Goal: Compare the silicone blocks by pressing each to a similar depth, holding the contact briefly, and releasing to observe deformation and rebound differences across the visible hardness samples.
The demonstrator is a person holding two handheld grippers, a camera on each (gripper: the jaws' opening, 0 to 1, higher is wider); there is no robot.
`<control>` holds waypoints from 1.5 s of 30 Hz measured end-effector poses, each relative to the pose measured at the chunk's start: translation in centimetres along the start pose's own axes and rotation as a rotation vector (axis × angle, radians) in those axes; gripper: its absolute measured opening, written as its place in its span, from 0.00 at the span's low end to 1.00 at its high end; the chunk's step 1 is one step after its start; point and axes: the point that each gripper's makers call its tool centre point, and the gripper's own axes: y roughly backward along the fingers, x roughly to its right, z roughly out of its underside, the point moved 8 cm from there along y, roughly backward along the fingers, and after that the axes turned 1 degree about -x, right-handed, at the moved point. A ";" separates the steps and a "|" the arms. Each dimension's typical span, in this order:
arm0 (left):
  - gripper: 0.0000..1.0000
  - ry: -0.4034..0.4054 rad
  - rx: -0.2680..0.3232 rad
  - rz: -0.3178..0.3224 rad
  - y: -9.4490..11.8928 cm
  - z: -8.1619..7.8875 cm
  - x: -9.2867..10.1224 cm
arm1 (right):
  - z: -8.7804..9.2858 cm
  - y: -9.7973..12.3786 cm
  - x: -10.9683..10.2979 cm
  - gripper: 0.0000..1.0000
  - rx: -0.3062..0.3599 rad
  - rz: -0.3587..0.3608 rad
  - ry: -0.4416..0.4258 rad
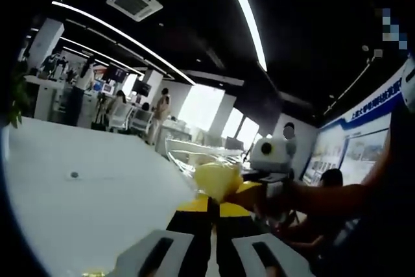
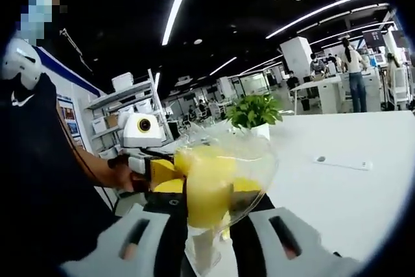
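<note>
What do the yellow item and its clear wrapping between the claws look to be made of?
Yellow block: looks like soft matte silicone or foam, opaque with rounded edges; not certain. Clear bag: thin glossy plastic film, see-through, with creases and glints. Both claws seem shut on it.

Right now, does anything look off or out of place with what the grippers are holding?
Yes. The yellow block is wrapped in a clear plastic bag and held up off the white table between the right gripper and left gripper, not lying bare for pressing. Nothing looks spilled or damaged.
</note>
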 end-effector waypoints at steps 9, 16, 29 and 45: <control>0.00 -0.051 -0.009 -0.044 0.1 0.1 0.3 | 0.0 -0.1 -0.4 0.12 -0.016 0.016 0.040; 0.00 -0.055 -0.016 -0.057 0.4 0.2 0.3 | -0.1 -0.2 -0.8 0.05 -0.053 0.004 0.044; 0.03 -0.050 -0.005 -0.064 0.7 -0.1 0.6 | -0.6 0.0 -1.3 0.00 -0.056 -0.018 0.013; 0.10 -0.119 0.000 -0.068 1.1 0.0 0.7 | -0.7 -0.2 -1.8 0.00 -0.057 -0.028 0.000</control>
